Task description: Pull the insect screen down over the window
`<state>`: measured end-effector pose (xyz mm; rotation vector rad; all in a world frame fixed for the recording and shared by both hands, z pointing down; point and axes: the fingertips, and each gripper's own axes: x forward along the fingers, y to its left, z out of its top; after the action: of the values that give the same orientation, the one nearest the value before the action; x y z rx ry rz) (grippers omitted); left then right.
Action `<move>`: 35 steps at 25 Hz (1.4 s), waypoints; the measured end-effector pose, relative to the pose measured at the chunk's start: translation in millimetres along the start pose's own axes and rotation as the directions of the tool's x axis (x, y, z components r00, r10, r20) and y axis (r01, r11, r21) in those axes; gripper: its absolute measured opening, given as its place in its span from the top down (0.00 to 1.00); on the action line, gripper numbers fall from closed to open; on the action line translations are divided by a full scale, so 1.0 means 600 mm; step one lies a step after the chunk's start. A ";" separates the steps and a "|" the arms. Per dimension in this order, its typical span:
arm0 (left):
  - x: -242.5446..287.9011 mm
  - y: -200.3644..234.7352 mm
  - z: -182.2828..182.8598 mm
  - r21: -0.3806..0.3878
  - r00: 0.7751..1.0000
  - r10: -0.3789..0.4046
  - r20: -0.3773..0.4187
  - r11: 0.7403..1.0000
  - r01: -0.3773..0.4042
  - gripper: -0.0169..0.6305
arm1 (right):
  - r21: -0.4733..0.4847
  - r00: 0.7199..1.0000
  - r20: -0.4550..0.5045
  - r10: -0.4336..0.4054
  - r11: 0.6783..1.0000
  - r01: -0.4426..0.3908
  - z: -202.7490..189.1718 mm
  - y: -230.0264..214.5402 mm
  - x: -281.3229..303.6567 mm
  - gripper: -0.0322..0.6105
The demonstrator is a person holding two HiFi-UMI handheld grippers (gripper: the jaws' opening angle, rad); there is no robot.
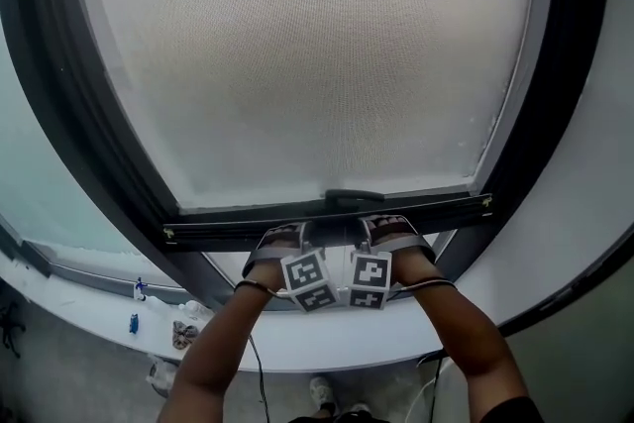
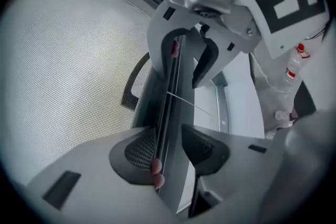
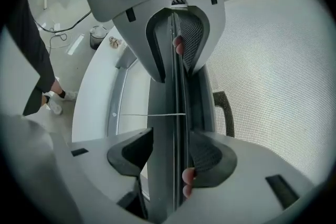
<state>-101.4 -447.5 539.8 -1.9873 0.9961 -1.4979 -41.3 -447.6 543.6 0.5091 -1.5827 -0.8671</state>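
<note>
Screen: the insect screen is stretched over most of the window, its fine grey mesh filling the dark window frame from side to side.
Bottom bar: the dark bottom bar of the screen lies across the lower part of the frame, level, with a narrow pale strip showing beneath it.
Pull handle: a small dark pull handle sits on the bar's upper edge, just above the two tongs.
Left tongs: the left tongs are clamped on the bar, one ribbed pad pressed to each side of it.
Right tongs: the right tongs are clamped on the same bar, just beside the left pair.
Marker cubes: the two marker cubes stand side by side, nearly touching, below the bar.
Arms: both forearms reach up from the bottom edge of the head view.
Sill: a white sill curves below the hands.
</note>
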 end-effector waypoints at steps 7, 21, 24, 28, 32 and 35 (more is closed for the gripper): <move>0.001 -0.008 -0.002 -0.023 1.000 -0.019 -0.002 1.000 0.019 0.74 | -0.017 0.998 -0.046 0.046 0.999 -0.047 -0.008 0.011 -0.005 0.64; -0.005 -0.026 -0.016 -0.009 0.997 -0.064 -0.046 0.998 0.064 0.74 | 0.037 0.998 0.012 0.059 0.998 -0.059 0.008 0.019 -0.010 0.64; -0.004 -0.028 -0.014 -0.012 0.997 -0.071 -0.042 0.997 0.070 0.74 | 0.036 0.998 0.010 0.060 0.997 -0.061 0.008 0.019 -0.011 0.64; -0.002 -0.026 -0.016 -0.012 0.997 -0.070 -0.041 0.998 0.070 0.74 | 0.042 0.999 0.013 0.039 0.998 -0.040 0.008 0.015 -0.002 0.64; -0.003 -0.018 -0.006 -0.029 0.999 -0.048 -0.011 0.998 0.047 0.74 | 0.035 1.000 0.017 0.001 0.999 -0.001 0.008 0.012 0.012 0.64; -0.009 -0.019 0.000 -0.050 0.998 -0.057 0.015 0.997 0.057 0.74 | 0.036 1.000 0.013 0.011 0.999 -0.012 0.010 0.016 0.006 0.64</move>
<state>-99.2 -435.9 544.8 -2.0745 0.9884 -1.5010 -46.2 -443.1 553.1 0.5205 -1.6137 -0.8358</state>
